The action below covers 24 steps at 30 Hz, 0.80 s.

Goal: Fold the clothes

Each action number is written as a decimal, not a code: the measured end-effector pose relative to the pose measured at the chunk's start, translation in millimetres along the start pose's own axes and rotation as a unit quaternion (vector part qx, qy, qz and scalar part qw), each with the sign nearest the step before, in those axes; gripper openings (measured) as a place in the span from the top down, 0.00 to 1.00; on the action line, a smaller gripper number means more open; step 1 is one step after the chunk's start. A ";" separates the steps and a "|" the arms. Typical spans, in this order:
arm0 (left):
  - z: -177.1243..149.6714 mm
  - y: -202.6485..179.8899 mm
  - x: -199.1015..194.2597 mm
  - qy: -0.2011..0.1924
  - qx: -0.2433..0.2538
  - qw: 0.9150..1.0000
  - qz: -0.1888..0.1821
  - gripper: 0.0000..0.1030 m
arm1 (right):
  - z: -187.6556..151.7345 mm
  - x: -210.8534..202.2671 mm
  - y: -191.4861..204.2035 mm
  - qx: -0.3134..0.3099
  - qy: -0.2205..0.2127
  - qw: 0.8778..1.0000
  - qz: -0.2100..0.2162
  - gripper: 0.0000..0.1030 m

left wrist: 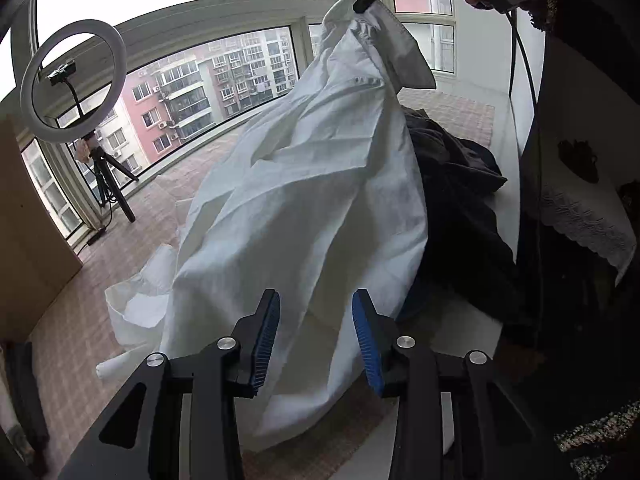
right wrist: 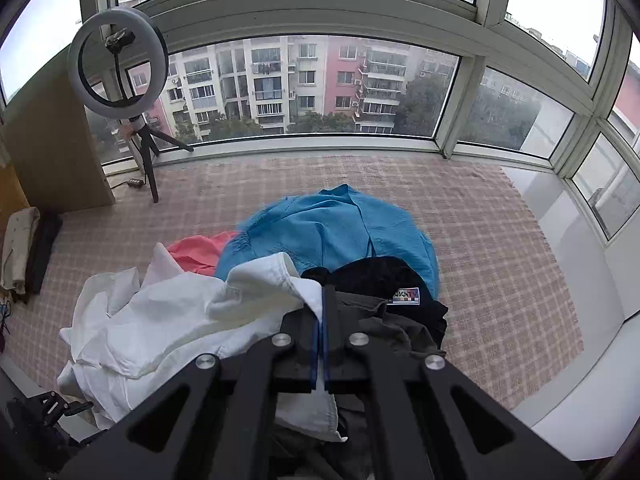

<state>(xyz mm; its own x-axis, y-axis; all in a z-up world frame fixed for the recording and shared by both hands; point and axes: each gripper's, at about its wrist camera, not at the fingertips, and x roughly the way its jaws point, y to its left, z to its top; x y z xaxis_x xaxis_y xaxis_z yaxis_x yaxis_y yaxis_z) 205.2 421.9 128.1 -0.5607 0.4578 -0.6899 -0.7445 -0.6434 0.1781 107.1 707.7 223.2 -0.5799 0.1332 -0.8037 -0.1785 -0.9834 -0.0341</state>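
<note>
The right tongs (right wrist: 322,312) are pinched flat together on a hem of the white garment (left wrist: 312,184), a crumpled cotton-like sheet of cloth lifted high at the right and trailing down onto the checked pink mat (right wrist: 480,240). The left tongs (left wrist: 316,336) stand wide apart near its lower folds, gripping nothing, their blue pads ribbed. On the mat beyond lie four more pieces: one blue garment (right wrist: 332,232), one coral garment (right wrist: 196,250), one black garment (right wrist: 380,276) bearing a small colour-block label with unreadable letters, and one dark grey garment (right wrist: 384,320). One ring light (right wrist: 118,62) stands far left.
</note>
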 end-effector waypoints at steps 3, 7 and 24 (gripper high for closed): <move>4.1 6.8 18.7 0.009 -0.004 0.999 0.040 0.89 | 1.8 3.8 -2.0 0.002 0.000 1.000 0.010 0.99; 7.6 24.4 4.6 0.018 -0.021 1.000 -0.005 1.00 | -1.5 5.7 -5.7 0.005 0.000 1.000 0.014 0.99; 10.7 69.8 -35.1 0.105 -0.081 0.965 -0.226 0.91 | -50.6 10.2 -32.1 0.032 0.027 0.999 0.009 0.99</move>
<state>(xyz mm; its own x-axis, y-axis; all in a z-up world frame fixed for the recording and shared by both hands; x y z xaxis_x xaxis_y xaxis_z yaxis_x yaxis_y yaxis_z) 169.1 367.5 172.3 -0.0939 0.5902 -0.8017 -0.8194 -0.5032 -0.2745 147.1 734.3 186.1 -0.5402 0.1061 -0.8348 -0.2194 -0.9755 0.0181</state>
